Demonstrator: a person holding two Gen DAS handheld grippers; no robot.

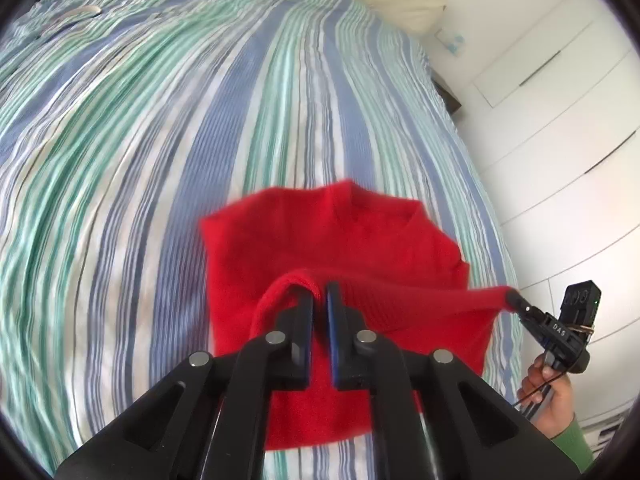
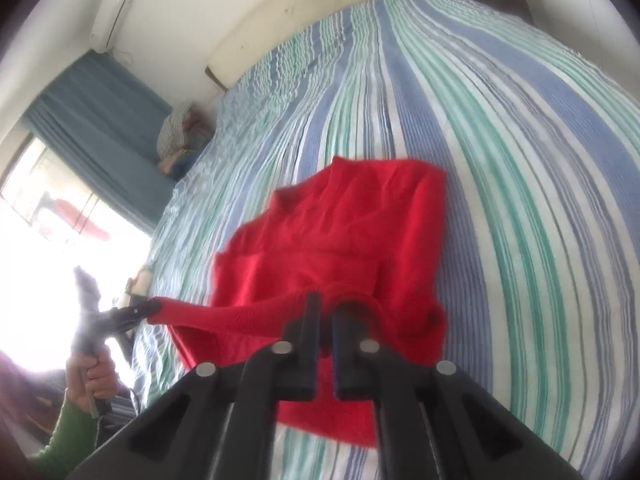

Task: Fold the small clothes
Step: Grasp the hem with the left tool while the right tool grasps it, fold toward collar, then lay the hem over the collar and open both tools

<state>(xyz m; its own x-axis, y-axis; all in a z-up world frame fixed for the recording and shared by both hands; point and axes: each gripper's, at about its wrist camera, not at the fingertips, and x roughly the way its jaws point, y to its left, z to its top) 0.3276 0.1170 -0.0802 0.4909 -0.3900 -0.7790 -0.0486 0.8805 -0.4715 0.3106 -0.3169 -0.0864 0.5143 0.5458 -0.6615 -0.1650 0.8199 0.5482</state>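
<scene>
Looking down my left gripper (image 1: pixel 319 294), I see its two jaws drawn close together with a fold of the red knit garment (image 1: pixel 340 248) pinched between them, the ribbed hem looping up over the left finger. From that pinch the hem stretches taut to the right, where my right gripper (image 1: pixel 514 298) has its tips closed on the other end of the same edge; behind it I see the right hand (image 1: pixel 546 394) wrapped around the handle, with a green sleeve (image 1: pixel 572 440) at the wrist. Through the right wrist camera the picture mirrors this: the right gripper (image 2: pixel 326 312) is clamped on the hem in the near foreground, and the red band runs left to the left gripper (image 2: pixel 150 308), held by the left hand (image 2: pixel 94 376), partly washed out by window glare. The lifted edge hangs above the rest of the garment, which lies spread on the striped bedspread (image 1: pixel 160 140) just beyond the fingers, its far edge rumpled. Both views are blurred. Further up the bed, the blue, green and white stripes run on to a cream headboard (image 2: pixel 304 12). Off to one side I see white wardrobe drawers (image 1: pixel 560 120); on the other, a blue curtain (image 2: pixel 100 120) beside the bright window, with an air conditioner (image 2: pixel 114 8) high on the wall.
</scene>
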